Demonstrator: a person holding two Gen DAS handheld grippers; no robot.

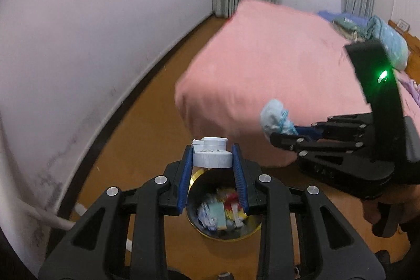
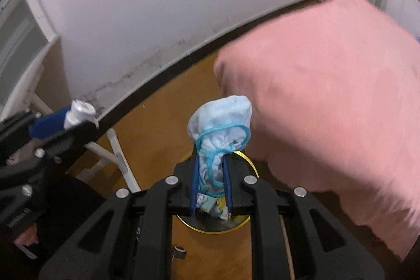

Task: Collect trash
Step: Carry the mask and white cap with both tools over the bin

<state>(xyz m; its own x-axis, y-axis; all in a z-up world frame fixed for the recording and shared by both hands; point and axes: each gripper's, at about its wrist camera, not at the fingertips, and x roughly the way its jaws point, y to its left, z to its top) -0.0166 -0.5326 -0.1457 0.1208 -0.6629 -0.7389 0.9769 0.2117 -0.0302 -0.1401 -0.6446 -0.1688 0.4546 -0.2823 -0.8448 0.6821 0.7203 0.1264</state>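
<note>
- Left wrist view: left gripper (image 1: 212, 162) clenched on a white flip-top cap (image 1: 212, 153), blue pads pressing its two sides, lid flap raised.
- Directly beneath the cap, a round trash bin (image 1: 223, 234) with a gold rim stands on the wooden floor (image 1: 147, 122); wrappers and scraps lie inside it.
- Right gripper (image 1: 282, 134) enters from the right edge, clamped on a crumpled light-blue face mask (image 1: 275, 118), just beside the bed with its pink sheet (image 1: 262, 64).
- A green light glows on the right gripper's body.
- Right wrist view: right gripper (image 2: 211, 175) grasps the face mask (image 2: 220, 122) between its blue pads; the bulk of the mask sticks out past the fingertips, ear loops wound around it.
- Trash bin (image 2: 244, 225) sits below the gripper, mostly hidden by it; gold rim and some scraps show.
- Left gripper (image 2: 76, 122) at the left edge, holding the cap (image 2: 80, 113) near the white wall (image 2: 157, 4).
- Pink bed (image 2: 328, 96) fills the right side, close to the bin.
</note>
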